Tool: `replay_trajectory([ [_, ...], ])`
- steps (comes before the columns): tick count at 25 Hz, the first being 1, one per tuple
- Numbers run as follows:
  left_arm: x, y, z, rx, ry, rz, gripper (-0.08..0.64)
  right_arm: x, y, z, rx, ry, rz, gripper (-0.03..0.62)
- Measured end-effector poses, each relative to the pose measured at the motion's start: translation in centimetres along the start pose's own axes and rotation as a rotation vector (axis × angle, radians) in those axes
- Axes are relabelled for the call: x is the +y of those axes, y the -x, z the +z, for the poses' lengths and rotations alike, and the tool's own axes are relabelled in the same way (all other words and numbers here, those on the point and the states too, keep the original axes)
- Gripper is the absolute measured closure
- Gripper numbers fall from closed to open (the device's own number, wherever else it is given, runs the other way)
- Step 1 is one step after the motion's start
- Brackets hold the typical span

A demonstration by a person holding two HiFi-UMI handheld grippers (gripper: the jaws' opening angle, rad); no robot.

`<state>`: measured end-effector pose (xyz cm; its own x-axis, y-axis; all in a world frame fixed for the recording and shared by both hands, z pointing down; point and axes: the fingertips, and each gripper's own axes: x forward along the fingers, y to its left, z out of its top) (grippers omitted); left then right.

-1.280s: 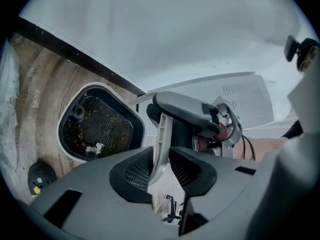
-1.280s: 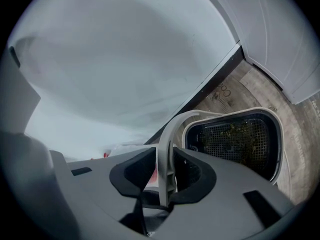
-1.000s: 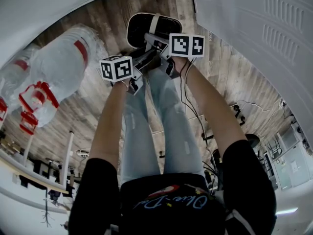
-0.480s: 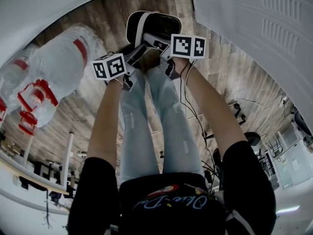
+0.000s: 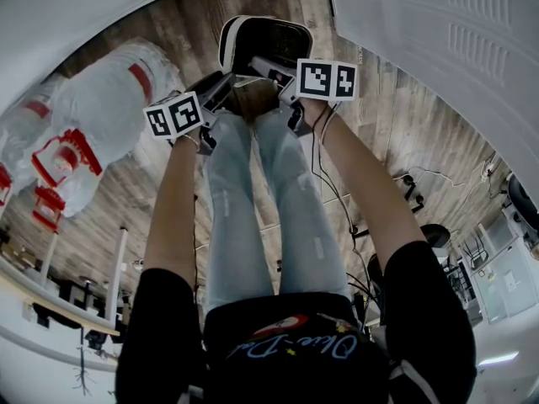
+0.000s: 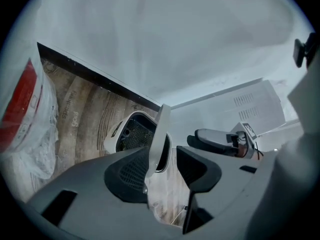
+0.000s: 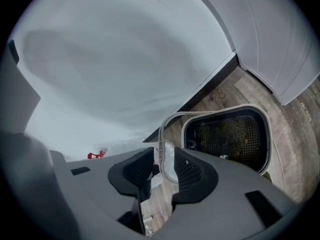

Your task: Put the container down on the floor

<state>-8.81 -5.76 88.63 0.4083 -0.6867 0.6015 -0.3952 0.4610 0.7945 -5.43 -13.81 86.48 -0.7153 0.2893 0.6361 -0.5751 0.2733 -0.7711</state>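
Observation:
The container (image 5: 274, 45), a black mesh basket with a white rim, rests on the wooden floor ahead of the person's feet. Its white handle (image 6: 159, 134) stands up between my left gripper's (image 6: 167, 156) jaws, close against the left pad, with a wide gap beside it. This gripper (image 5: 221, 87) is open. In the right gripper view the basket (image 7: 227, 134) lies just beyond the jaws, and the thin handle (image 7: 161, 134) runs between them. My right gripper (image 7: 162, 161) is closing, with a gap still showing on each side of the handle.
A big clear plastic-wrapped bundle with red print (image 5: 93, 124) lies on the floor at the left. A white panel (image 5: 438, 74) rises on the right, a white wall (image 5: 84, 7) at the far left. The person's legs (image 5: 253, 209) and cables (image 5: 404, 183) are below.
My left gripper has drawn back to the left and its jaws have widened. The basket shows more fully on the floor. The right gripper has barely moved.

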Motion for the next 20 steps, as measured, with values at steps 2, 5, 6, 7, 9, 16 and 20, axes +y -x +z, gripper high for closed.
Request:
replay_trajectory([
  [2, -0.1, 0.4, 0.0, 0.001, -0.004, -0.005, 0.396, 0.2, 0.3, 0.2, -0.014, -0.002, -0.003, 0.482],
  [5, -0.7, 0.9, -0.1, 0.013, -0.015, -0.022, 0.396, 0.7, 0.8, 0.3, -0.034, -0.005, -0.006, 0.492],
  [6, -1.0, 1.0, -0.1, 0.016, -0.020, -0.027, 0.396, 0.9, 1.0, 0.3, -0.041, -0.002, -0.010, 0.500],
  [7, -1.2, 1.1, -0.1, 0.015, -0.026, -0.032, 0.399, 1.0, 1.2, 0.4, -0.047, 0.003, -0.014, 0.508],
  [9, -1.5, 1.3, 0.0, 0.002, -0.042, -0.037, 0.425, 1.3, 1.7, 0.4, -0.065, 0.012, -0.022, 0.526],
  [16, -4.1, 3.1, 0.5, -0.040, -0.095, -0.052, 0.526, 3.6, 3.8, 0.0, -0.098, -0.002, -0.003, 0.592],
  [20, -6.5, 4.7, 1.2, -0.058, -0.162, -0.062, 0.551, 5.7, 6.1, 0.7, -0.135, 0.035, 0.000, 0.592],
])
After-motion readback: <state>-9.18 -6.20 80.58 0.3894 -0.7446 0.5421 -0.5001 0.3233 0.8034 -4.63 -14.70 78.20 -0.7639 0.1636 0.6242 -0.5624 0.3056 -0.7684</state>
